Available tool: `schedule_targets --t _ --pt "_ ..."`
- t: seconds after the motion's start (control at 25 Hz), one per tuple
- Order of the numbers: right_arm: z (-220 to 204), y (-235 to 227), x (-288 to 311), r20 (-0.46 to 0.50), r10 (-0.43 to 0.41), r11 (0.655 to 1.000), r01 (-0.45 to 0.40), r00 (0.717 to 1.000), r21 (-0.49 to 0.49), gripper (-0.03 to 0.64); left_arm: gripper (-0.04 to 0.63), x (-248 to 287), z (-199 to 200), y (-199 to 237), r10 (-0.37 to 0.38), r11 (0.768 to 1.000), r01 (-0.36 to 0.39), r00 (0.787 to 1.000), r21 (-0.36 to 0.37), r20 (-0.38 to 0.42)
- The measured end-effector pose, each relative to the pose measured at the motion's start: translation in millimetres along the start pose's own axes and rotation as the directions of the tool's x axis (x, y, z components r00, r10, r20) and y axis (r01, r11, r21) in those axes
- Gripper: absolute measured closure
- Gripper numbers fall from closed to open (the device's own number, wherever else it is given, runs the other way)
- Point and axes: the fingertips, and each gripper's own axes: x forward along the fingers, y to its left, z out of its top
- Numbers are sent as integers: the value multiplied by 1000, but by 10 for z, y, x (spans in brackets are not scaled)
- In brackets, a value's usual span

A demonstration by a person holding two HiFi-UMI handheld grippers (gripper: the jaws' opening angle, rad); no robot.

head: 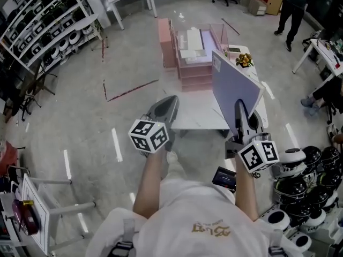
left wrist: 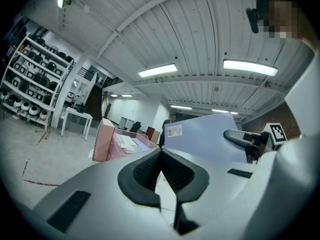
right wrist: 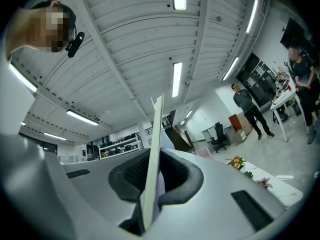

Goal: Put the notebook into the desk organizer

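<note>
A lavender notebook (head: 235,84) stands upright above the right side of the white table (head: 195,116), with my right gripper (head: 241,111) shut on its near lower edge. In the right gripper view the notebook (right wrist: 155,144) runs edge-on between the pads of the right gripper (right wrist: 151,184). The pink desk organizer (head: 192,55), with clear walls and papers inside, stands at the table's far end, beyond the notebook. My left gripper (head: 170,103) hovers over the table's left edge, shut and empty. The left gripper view shows the left gripper (left wrist: 160,153), the organizer (left wrist: 116,143) and the notebook (left wrist: 207,136).
Yellow flowers (head: 244,60) lie on the table to the right of the organizer. Several helmets (head: 311,170) are stacked at the right, and a shelf rack (head: 43,25) stands at the far left. A person (head: 293,7) stands at the back right. A white rack (head: 40,208) is at my lower left.
</note>
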Motion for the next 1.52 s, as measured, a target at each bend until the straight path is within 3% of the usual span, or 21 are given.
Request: schedule_targets --t 0.4,0.68,1.08,1.52 --pt "1 86 1408 87 -72 997 74 994 -23 575 580 962 553 1096 -154 988 154 988 -14 -33" --pt "-185 77 2015 123 -149 986 157 981 -59 575 580 1408 654 1648 -253 967 252 966 -28 -59" --pt "-291 -26 2178 131 -235 965 247 963 -87 574 580 1615 540 1763 -347 937 341 934 -73 -89" --pt "-338 -38 2415 119 -234 966 245 965 -86 575 580 1672 508 1937 -349 934 338 932 -112 -94"
